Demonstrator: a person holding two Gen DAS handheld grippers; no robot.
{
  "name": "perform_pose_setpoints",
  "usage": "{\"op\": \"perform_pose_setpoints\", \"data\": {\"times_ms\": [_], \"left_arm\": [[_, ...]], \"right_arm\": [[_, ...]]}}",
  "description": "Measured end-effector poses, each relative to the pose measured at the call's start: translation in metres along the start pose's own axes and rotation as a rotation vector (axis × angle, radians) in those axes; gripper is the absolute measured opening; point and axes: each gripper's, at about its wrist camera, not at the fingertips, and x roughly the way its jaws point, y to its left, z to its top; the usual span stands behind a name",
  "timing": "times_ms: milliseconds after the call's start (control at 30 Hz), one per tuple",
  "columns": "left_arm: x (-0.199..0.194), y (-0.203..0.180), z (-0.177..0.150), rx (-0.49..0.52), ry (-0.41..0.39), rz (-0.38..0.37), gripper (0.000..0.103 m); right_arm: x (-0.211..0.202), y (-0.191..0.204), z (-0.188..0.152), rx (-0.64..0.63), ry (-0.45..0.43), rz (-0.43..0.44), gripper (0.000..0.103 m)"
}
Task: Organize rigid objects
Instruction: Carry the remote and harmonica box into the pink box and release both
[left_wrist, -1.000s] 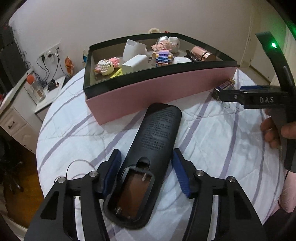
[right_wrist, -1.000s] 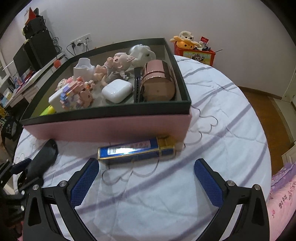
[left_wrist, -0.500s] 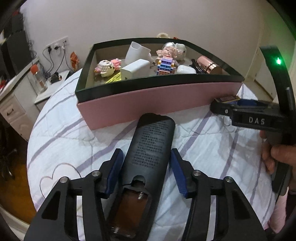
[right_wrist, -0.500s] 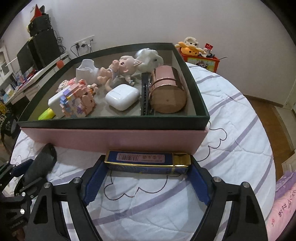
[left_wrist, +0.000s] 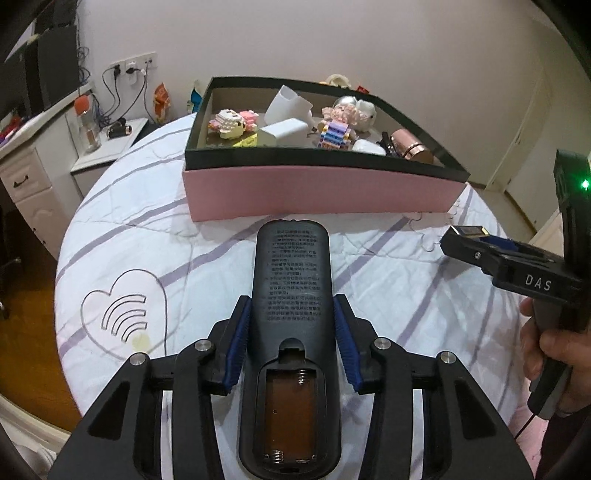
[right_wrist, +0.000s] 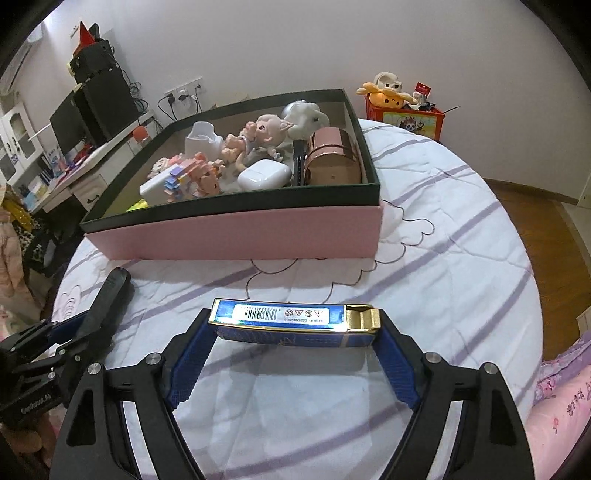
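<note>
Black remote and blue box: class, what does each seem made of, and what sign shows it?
Black remote: likely matte moulded plastic; dull surface, printed text, open battery bay with springs.
Blue box: probably glossy foil-coated card; mirror-like sheen, gold end, barcode label.

Plain white walls (right_wrist: 295, 44), wood floor (right_wrist: 535, 206) — white drawer cabinet (left_wrist: 26, 184) at left.

The remote (left_wrist: 291, 332) was black with pale fine print and a brown battery bay. The flat case (right_wrist: 295, 323) was blue with gold trim and a white barcode strip. The box (right_wrist: 236, 230) had pink walls under a dark green rim. The bedspread (right_wrist: 443, 258) was white with lilac stripes and outlined hearts. Both tools' pads (right_wrist: 186, 369) were blue on black frames.
</note>
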Motion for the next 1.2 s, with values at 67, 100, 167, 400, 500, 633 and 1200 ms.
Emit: {"op": "perform_pose_setpoints", "data": {"times_ms": [67, 100, 167, 400, 500, 633, 1200], "left_arm": [[-0.01, -0.003, 0.002, 0.005, -0.015, 0.003, 0.044], [-0.017, -0.006, 0.005, 0.01, -0.028, 0.005, 0.044], [-0.027, -0.009, 0.01, 0.017, -0.05, 0.005, 0.044], [-0.051, -0.013, 0.05, 0.044, -0.121, 0.023, 0.044], [-0.056, -0.011, 0.071, 0.046, -0.152, 0.034, 0.044], [-0.058, -0.005, 0.1, 0.034, -0.175, 0.032, 0.044], [0.029, 0.003, 0.172, -0.005, -0.088, 0.019, 0.044]], "right_arm": [[-0.007, 0.002, 0.0, -0.003, -0.012, 0.005, 0.084], [-0.011, 0.002, 0.002, -0.005, -0.02, 0.007, 0.084], [-0.02, 0.005, 0.006, -0.013, -0.037, 0.017, 0.084], [-0.044, 0.024, 0.04, -0.068, -0.104, 0.045, 0.084], [-0.051, 0.033, 0.061, -0.096, -0.126, 0.061, 0.084], [-0.053, 0.042, 0.088, -0.121, -0.14, 0.073, 0.084], [0.029, 0.023, 0.162, -0.116, -0.042, 0.015, 0.084]]}}
